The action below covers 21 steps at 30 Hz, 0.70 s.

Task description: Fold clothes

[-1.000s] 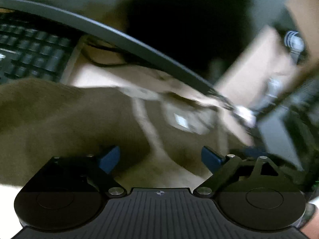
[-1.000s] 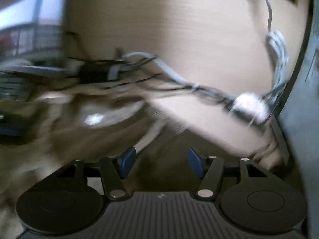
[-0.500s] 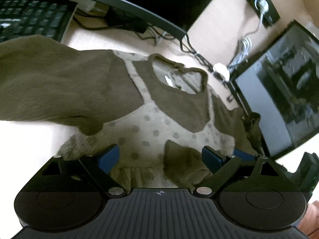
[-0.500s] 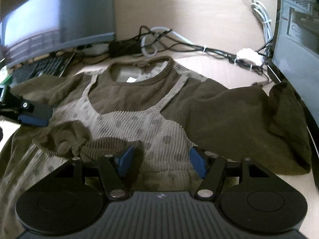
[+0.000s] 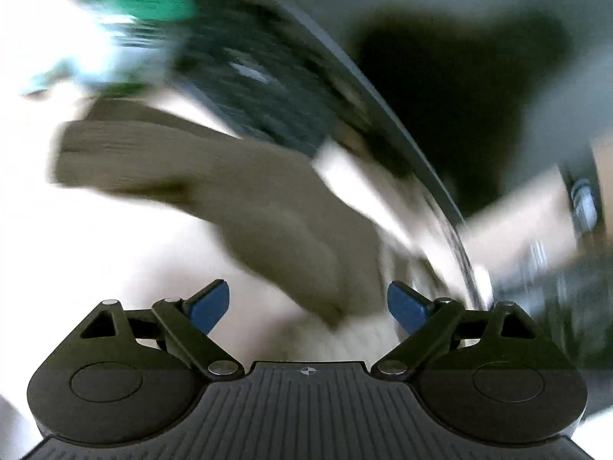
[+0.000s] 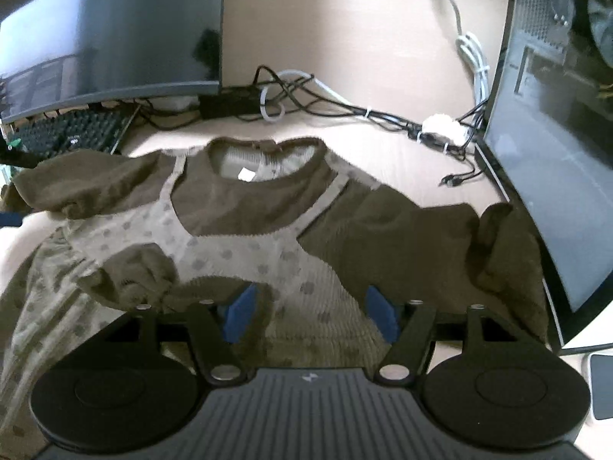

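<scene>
Half a second ago our left view was sharp and showed the whole front of the garment; now it is smeared with motion and shows only 1 brown sleeve [image 5: 214,191] stretching from 10 o'clock toward the centre, with the keyboard [image 5: 268,88] and monitor edge [image 5: 406,145] streaking past above it. We judge that we are swinging the left gripper [image 5: 308,303] out to that sleeve's side, probably to fetch it for a fold. The right view has settled and steadied since then: the brown top [image 6: 245,207] lies flat on the desk [image 6: 345,46], neckline at 12 o'clock, 1 sleeve folded across the dotted front at 8 o'clock, the other sleeve [image 6: 440,245] still spread out toward the second monitor [image 6: 555,153] at 3 o'clock. So the fold is roughly half begun. The right gripper [image 6: 310,312] hovers low over the dotted front with its jaws opening; fabric lies beneath and between them, but the pads press on nothing. The left gripper's jaws stand wide apart, released, with only blurred cloth and desk behind them.
</scene>
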Each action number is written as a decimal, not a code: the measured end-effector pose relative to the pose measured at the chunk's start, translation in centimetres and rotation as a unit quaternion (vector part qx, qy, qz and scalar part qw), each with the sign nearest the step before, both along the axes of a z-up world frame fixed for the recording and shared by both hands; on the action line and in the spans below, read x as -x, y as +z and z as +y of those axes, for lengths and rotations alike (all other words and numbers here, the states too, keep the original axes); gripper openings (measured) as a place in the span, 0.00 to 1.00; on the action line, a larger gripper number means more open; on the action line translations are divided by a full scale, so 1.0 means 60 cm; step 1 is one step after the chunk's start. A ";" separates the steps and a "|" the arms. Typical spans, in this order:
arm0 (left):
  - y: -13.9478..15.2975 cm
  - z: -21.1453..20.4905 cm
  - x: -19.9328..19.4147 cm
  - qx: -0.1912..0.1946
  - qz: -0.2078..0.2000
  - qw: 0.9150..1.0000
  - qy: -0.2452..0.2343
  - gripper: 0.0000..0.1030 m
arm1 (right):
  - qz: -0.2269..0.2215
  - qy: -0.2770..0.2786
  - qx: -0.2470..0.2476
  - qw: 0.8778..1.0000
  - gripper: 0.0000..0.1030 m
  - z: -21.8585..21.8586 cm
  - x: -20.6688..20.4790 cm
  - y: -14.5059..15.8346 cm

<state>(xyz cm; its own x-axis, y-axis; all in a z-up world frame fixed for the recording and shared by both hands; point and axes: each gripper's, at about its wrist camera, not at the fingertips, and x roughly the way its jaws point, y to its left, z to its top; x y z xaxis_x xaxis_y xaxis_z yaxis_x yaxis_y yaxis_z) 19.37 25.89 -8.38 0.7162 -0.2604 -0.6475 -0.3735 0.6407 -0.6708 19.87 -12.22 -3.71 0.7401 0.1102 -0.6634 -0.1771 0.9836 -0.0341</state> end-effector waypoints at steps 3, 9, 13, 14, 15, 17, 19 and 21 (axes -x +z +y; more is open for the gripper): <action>-0.016 0.053 -0.006 0.017 0.020 0.997 0.075 0.90 | -0.001 0.001 0.002 1.000 0.66 0.005 0.003 0.009; 0.010 0.060 -0.061 -0.067 0.002 0.994 0.085 0.19 | -0.011 0.012 0.011 1.000 0.67 0.008 0.016 0.026; 0.095 -0.027 -0.064 -0.229 -0.108 0.967 0.009 0.09 | -0.020 -0.006 0.008 1.000 0.67 -0.011 0.022 0.036; 0.115 -0.059 -0.064 -0.260 -0.140 0.955 -0.020 0.10 | -0.023 -0.011 0.007 1.000 0.67 -0.017 0.021 0.038; 0.134 -0.092 -0.063 -0.287 -0.170 0.941 -0.050 0.10 | -0.025 -0.017 0.007 1.000 0.67 -0.024 0.021 0.039; 0.148 -0.160 -0.066 -0.299 -0.209 0.924 -0.117 0.10 | -0.030 -0.027 0.006 0.999 0.67 -0.037 0.019 0.042; 0.148 -0.228 -0.070 -0.297 -0.232 0.906 -0.192 0.10 | -0.034 -0.036 0.002 0.999 0.67 -0.048 0.014 0.045; 0.123 -0.296 -0.068 -0.283 -0.228 0.884 -0.294 0.20 | -0.036 -0.044 -0.003 0.998 0.67 -0.059 0.010 0.048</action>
<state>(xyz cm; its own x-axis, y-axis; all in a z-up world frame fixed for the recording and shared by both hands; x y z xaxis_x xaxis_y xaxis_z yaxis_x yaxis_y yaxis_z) 23.48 8.16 -0.98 0.7846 -0.4015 -0.4725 0.3622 0.9153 -0.1763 19.29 -15.74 -0.84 0.7923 0.0467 -0.6084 -0.0876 0.9954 -0.0376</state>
